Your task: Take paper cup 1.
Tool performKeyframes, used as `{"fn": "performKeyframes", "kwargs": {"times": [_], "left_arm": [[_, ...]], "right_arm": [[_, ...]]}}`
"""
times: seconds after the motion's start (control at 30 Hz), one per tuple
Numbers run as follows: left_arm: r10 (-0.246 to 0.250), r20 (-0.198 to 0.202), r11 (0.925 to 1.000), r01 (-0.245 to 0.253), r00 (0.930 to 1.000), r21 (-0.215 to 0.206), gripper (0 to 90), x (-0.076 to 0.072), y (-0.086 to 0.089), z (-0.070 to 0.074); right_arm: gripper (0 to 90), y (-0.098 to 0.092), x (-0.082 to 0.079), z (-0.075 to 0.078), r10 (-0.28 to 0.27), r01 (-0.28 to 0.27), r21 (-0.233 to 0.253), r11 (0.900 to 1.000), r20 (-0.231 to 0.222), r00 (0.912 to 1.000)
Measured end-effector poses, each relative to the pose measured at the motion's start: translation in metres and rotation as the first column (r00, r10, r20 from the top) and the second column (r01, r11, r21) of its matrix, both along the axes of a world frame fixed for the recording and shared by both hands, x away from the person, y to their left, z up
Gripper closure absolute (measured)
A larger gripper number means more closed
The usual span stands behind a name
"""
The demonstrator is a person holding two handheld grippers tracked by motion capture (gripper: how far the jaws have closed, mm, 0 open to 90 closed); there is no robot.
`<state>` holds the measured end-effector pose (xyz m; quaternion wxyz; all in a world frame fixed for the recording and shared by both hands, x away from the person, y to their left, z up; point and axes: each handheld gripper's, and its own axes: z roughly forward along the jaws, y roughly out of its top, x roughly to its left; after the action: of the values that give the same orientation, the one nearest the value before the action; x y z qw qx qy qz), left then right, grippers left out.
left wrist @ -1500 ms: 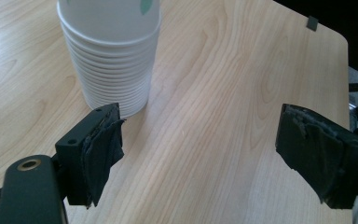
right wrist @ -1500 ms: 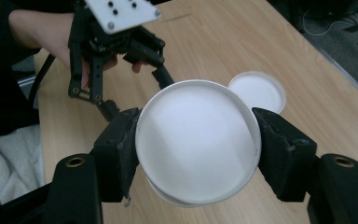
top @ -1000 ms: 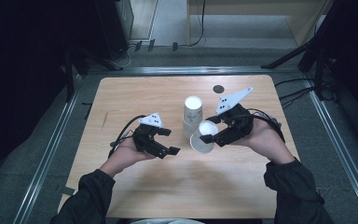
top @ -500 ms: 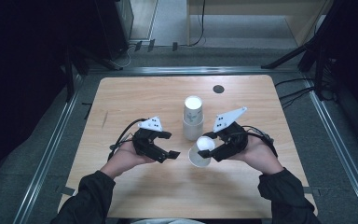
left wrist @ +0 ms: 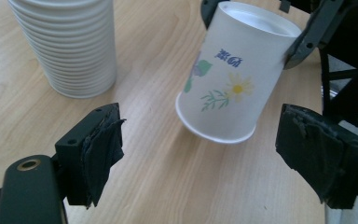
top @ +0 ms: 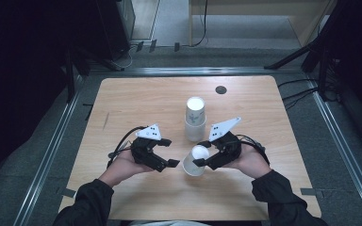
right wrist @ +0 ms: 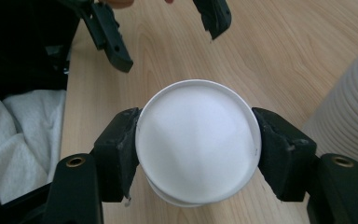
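Note:
A stack of white paper cups [top: 195, 117] stands upside down at the table's middle. My right gripper [top: 199, 157] is shut on a single white cup [top: 194, 161] in front of the stack. This cup [left wrist: 235, 74] has a flower print and is held base up and tilted, its rim close to the wood. In the right gripper view its round base [right wrist: 198, 140] sits squeezed between both jaws. My left gripper [top: 172, 152] is open just left of the cup, its pads [left wrist: 100, 144] spread wide and pointing at it. The stack [left wrist: 70, 46] shows behind.
A dark round grommet [top: 221, 89] lies in the wooden table [top: 136, 99] at the back. Metal rails [top: 52, 146] run along the table's sides. The left gripper [right wrist: 163, 28] and a white cloth [right wrist: 18, 135] on the person's lap show in the right gripper view.
My right gripper has carried the single cup away from the stack, toward the person and lower over the table. The left gripper has stayed about where it was, open.

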<state>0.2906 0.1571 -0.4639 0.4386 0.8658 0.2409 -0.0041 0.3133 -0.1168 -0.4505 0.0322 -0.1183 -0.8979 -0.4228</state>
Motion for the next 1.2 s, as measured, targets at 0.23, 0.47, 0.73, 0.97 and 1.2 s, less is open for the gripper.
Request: {"fn": "performKeyframes", "kwargs": {"times": [0.23,0.47,0.73,0.97,1.2], "left_arm": [[-0.006,-0.013,0.9981,0.005,0.9999,-0.061,12.7,-0.006,0.005,-0.003],[0.000,-0.010,0.9980,-0.001,0.9999,-0.063,12.7,-0.011,0.005,-0.007],[-0.025,0.006,0.9974,0.025,0.9997,-0.068,13.0,-0.014,-0.001,-0.009],[-0.042,0.030,0.9947,0.045,0.9987,-0.092,13.7,-0.017,-0.005,-0.008],[-0.036,0.070,0.9951,0.042,0.9969,-0.089,17.9,-0.019,-0.003,-0.006]], "right_arm": [[36.3,0.012,0.006,0.003,0.034,-0.032,0.068,0.997,-0.027,0.9991],[36.4,0.022,0.007,0.011,0.060,-0.056,0.115,0.992,-0.026,0.9979],[36.4,0.030,0.004,0.016,0.085,-0.081,0.142,0.987,-0.027,0.9960],[36.5,0.035,0.002,0.019,0.092,-0.081,0.178,0.981,-0.052,0.9944],[36.5,0.035,0.002,0.021,0.097,-0.080,0.218,0.973,-0.072,0.9926]]}}
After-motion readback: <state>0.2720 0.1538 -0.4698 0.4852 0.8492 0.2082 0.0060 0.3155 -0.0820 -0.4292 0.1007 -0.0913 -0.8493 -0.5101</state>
